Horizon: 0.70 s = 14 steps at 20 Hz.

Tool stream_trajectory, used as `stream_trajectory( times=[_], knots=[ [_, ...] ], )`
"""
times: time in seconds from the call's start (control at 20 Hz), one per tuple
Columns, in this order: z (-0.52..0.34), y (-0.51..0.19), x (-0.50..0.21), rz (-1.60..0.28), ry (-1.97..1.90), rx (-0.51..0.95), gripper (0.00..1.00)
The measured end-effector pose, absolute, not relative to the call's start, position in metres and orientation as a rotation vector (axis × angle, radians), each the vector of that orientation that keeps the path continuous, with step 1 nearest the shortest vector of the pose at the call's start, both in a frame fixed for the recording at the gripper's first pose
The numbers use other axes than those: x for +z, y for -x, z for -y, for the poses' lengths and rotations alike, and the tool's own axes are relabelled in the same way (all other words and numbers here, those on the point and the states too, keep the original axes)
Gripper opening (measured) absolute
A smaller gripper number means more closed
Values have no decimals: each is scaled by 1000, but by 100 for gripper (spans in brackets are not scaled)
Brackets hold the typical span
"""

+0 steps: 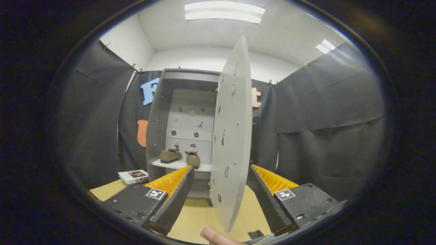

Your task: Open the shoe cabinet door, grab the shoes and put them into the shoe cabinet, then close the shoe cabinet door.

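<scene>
Gripper view, left to right: a book [133, 176] lies at the tabletop's [197, 217] left edge, then the shoe cabinet [160, 115] holds both shoes [180, 156] on its shelf. Right of them the door [232, 136] swings edge-on between the spread, empty fingers [218, 197], likely lined up to push it closed.

The open cabinet door [231, 136] stands edge-on between the gripper's [219, 194] spread jaws; two shoes [180, 156] sit inside.
</scene>
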<state>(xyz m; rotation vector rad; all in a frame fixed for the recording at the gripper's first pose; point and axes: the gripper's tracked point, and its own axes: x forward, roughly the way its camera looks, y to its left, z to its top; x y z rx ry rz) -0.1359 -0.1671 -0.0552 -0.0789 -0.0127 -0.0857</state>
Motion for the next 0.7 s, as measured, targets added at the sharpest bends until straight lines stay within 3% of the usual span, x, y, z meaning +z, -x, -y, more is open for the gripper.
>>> stream_trajectory(
  times=[0.3,0.7],
  knots=[
    [213,156,-49,23,49,-117,100],
    [311,136,-45,17,14,-270,100]
  ],
)
